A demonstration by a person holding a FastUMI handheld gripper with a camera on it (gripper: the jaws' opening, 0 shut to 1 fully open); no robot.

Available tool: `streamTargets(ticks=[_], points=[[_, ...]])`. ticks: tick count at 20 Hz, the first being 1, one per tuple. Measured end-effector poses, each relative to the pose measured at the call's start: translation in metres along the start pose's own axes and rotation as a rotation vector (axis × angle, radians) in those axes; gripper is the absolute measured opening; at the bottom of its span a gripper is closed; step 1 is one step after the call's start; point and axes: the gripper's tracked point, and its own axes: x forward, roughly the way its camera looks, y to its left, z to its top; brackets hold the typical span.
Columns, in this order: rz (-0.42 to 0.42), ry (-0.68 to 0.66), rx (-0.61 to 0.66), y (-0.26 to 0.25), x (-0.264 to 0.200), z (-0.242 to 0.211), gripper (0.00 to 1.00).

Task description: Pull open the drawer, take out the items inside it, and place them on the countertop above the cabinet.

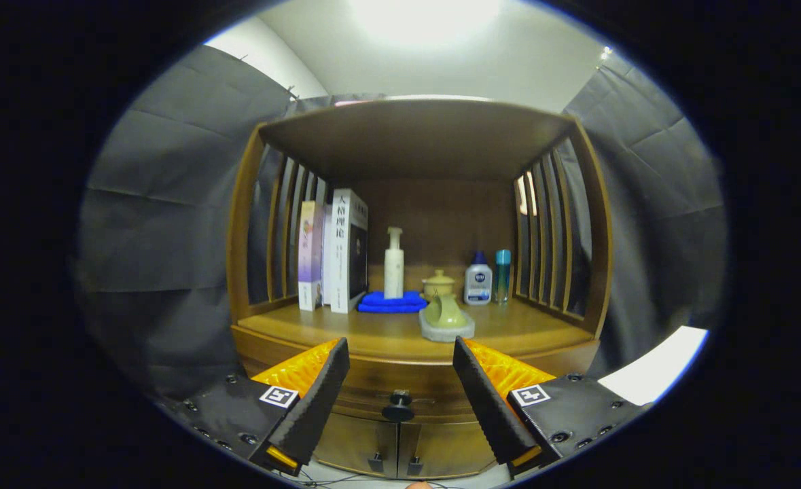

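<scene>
— Wooden cabinet (417,204), warm brown, slatted sides, curved front edge. What's the claw (400,394) doing?

— Spread wide, holding nothing. Ribbed black fingers (318,401) with orange backing frame the drawer (400,394), which sits closed, its round dark knob (398,407) between them, just ahead.

— And up on the bench (386,334)?

— Upright books (332,252) left, white pump bottle (393,265) on a folded blue cloth (392,302), green lidded pot (439,284), a cup tipped on a grey slab (446,326), two small bottles (487,277) right. Bare wood along the front edge.
</scene>
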Motion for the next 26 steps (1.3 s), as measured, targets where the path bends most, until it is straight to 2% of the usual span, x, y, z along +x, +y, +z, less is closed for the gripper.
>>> streamTargets(ticks=[5, 11, 15, 26], points=[[0.01, -0.046, 0.027, -0.019, -0.04, 0.04, 0.98], [-0.051, -0.072, 0.037, -0.054, -0.068, 0.048, 0.98], [-0.083, -0.062, 0.034, -0.069, -0.068, 0.044, 0.98], [-0.072, -0.055, 0.025, -0.068, -0.063, 0.047, 0.98]])
